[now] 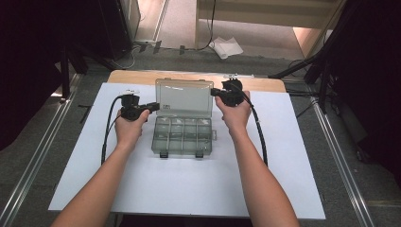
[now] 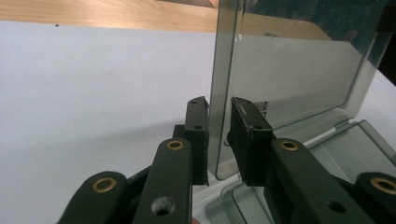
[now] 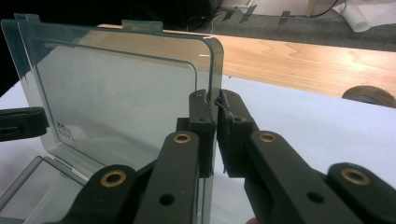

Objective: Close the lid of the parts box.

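reaching in from the bottom of the high view, the person's forearms lead up to a clear compartment box (image 1: 182, 136) sitting at the centre of the frame on a white sheet (image 1: 85, 179) over the table, its tray divided into small cells and its lid (image 1: 184, 97) standing upright behind them. the left gripper (image 1: 150, 107) sits at the lid's left edge, and in the left gripper view its jaws straddle that edge with a narrow gap on each side, not yet pinching; the plastic runs up the middle of the frame between the pads (image 2: 247, 140). the right gripper (image 1: 215, 91) is at the lid's upper right edge, and in the right gripper view its jaws look pressed together on the thin rim, holding the lid. the step appears to be moving the lid, though which way i cannot tell. to do it well, the left jaws should close squarely on the rim before any swing, both grips should turn together about the hinge at the tray's back, and the light tray may slide on the sheet, so the motion wants to be slow. beyond the sheet, a strip of bare wood (image 1: 142, 75) shows at the top.
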The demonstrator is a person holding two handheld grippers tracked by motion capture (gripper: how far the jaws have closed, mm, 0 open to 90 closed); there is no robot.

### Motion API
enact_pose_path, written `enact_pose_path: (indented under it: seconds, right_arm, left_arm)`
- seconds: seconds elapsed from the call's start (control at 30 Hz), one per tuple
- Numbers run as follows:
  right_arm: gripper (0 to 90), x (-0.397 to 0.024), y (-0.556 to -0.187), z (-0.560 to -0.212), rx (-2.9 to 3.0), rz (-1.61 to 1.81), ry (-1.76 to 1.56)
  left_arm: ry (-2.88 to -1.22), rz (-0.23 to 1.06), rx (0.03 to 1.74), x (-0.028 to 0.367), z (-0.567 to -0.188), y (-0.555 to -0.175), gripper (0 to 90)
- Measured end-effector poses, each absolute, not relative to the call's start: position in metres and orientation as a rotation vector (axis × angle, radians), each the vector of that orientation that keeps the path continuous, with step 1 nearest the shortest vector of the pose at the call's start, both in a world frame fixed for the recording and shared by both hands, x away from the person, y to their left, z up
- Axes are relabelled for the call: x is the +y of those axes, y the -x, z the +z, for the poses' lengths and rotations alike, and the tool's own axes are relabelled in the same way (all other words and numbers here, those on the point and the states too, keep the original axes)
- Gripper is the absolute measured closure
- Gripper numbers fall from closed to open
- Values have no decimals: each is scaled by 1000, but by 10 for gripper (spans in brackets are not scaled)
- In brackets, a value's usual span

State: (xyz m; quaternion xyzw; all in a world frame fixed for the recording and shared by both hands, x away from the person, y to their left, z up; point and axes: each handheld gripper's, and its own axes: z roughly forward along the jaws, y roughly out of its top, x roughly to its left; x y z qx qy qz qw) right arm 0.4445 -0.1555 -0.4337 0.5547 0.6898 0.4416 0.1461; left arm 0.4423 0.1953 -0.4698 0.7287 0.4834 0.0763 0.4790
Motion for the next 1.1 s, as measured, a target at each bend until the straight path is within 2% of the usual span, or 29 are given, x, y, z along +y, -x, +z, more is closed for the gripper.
enact_pose_path:
  seconds: [0.2, 0.37, 0.43, 0.6, 0.77, 1.0, 1.1]
  right_arm:
    - [859, -157, -437, -433, 1983, 1287, -1549]
    - [857, -159, -433, -435, 1976, 1322, -1518]
    - [857, -159, -431, -435, 1979, 1328, -1500]
    - [854, -161, -427, -435, 1988, 1348, -1472]
    - [851, -163, -424, -435, 2000, 1367, -1436]
    - [846, -163, -422, -433, 2014, 1355, -1409]
    - [807, -165, -421, -431, 2044, 1366, -1391]
  left_arm:
    - [-1678, 161, 1160, 208, -457, -442, 770]
    - [-1704, 181, 1182, 206, -451, -451, 887]
    - [-1715, 177, 1200, 203, -451, -456, 897]
    - [-1728, 145, 1241, 201, -449, -473, 898]
    - [-1718, 44, 1236, 199, -446, -484, 898]
    - [-1721, 10, 1228, 193, -449, -487, 898]
    - [-1729, 8, 1220, 194, -449, -485, 898]
